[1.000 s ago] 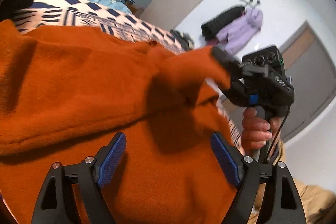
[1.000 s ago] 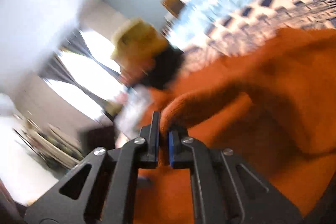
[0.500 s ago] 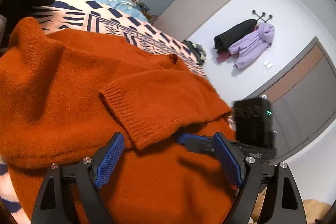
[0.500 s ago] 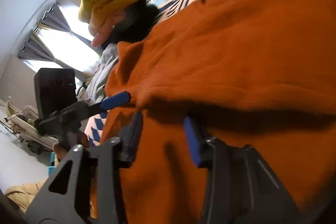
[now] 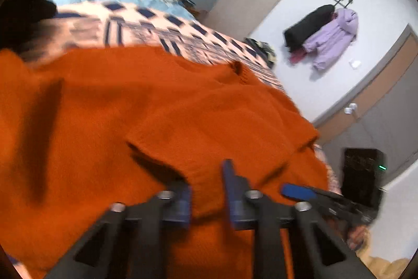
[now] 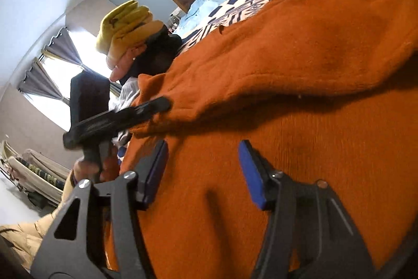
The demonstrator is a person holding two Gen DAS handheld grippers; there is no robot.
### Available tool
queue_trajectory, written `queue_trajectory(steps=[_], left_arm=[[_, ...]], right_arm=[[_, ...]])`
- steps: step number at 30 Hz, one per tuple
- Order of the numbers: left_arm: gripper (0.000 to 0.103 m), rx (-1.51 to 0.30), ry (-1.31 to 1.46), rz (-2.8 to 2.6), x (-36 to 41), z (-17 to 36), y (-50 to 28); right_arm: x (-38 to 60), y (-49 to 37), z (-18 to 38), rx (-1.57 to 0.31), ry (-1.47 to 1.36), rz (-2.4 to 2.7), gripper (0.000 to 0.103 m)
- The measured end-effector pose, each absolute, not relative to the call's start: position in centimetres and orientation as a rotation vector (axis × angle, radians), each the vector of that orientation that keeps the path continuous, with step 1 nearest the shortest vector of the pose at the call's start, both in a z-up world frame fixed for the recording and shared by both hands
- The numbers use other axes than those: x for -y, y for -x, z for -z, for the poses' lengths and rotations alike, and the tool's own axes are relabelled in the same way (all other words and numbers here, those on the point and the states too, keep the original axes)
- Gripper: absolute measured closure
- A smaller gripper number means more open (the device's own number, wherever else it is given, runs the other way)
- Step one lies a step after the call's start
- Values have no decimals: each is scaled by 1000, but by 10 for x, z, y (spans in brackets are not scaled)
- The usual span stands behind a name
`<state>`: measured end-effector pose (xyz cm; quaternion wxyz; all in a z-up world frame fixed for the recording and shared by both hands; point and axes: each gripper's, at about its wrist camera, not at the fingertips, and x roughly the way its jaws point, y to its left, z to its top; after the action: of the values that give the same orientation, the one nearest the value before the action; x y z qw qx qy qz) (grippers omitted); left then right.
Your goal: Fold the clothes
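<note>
An orange sweater (image 5: 109, 122) lies spread on the patterned bed (image 5: 146, 28), one sleeve (image 5: 222, 132) folded across its body. My left gripper (image 5: 207, 190) is closing on the sleeve's ribbed cuff, knit already bunched between the pads. My right gripper (image 6: 201, 169) is opening over the body with nothing between its fingers. The sleeve fold looks in hand; next, I judge, the cuff needs laying flat before the body is folded. The knit looks thick, fuzzy and soft.

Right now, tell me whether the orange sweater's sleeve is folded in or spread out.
Folded in: the sleeve lies across the orange sweater body, its cuff between the closing left claw pads.
</note>
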<state>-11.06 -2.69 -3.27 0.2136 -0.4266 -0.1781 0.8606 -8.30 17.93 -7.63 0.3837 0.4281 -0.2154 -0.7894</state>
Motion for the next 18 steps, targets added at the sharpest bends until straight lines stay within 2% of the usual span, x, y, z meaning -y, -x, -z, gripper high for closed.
queue_trajectory(steps=[5,8,9,10,11,12,14,16,18], left_arm=[[93,318,1104,-2586,40,12,110],[92,241,1157,-2604,42,18,107],[87,228,1172,-2615,42,21,106],[74,257,1208,-2605,45,27,105],[67,286,1236,-2588,47,30,107],[62,326,1268,-2566,51,36,106],[59,358,1255,-2582,54,36,101],[38,371,1239,-2628,57,31,93],[32,364,1210,-2663,54,25,84]], right_arm=[[-198,72,65,538,-1049,2032,41],[-221,66,57,540,-1020,2085,40],[-229,64,55,543,-1013,2107,38],[-239,63,53,543,-1010,2131,38],[-248,62,51,540,-1012,2168,37],[-254,62,50,538,-1016,2194,37],[-270,63,46,532,-1016,2250,37],[-286,64,39,532,-1006,2304,37],[-304,67,34,533,-1011,2369,37]])
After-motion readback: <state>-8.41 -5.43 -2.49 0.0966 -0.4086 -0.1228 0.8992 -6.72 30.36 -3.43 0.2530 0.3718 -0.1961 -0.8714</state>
